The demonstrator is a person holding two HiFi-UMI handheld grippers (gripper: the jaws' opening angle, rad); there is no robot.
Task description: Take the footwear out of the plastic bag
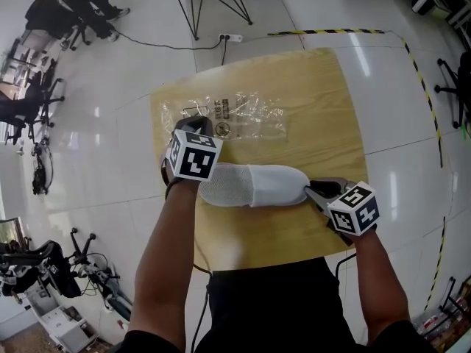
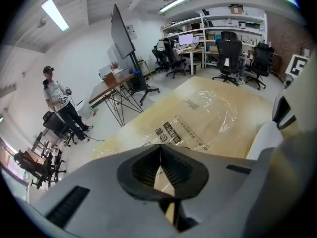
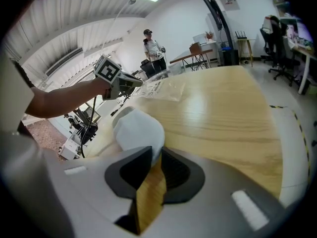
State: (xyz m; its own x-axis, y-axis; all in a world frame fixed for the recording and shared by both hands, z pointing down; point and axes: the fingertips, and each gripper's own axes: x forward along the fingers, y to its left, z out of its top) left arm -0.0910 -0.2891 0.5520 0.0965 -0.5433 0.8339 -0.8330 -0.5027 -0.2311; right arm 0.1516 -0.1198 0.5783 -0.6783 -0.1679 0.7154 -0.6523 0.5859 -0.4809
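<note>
A white shoe point(image 1: 254, 184) lies on its side in the middle of the wooden table point(image 1: 324, 87), fully outside the bag. The clear printed plastic bag point(image 1: 243, 116) lies flat on the far half of the table, beyond the shoe. My right gripper point(image 1: 310, 190) is at the shoe's right end, and in the right gripper view my right gripper point(image 3: 152, 155) pinches the tip of the shoe point(image 3: 138, 130). My left gripper point(image 1: 194, 126) is shut, tips at the bag's near left edge. In the left gripper view my left gripper point(image 2: 159, 150) points at the bag point(image 2: 208, 115); whether film is caught I cannot tell.
The table's near edge is close to the person's body. Black stand legs point(image 1: 210, 2) and a power strip point(image 1: 231, 37) are on the floor past the far edge. Yellow-black tape point(image 1: 327, 31) marks the floor. Office chairs point(image 2: 233, 58) and a standing person point(image 2: 57, 98) are further off.
</note>
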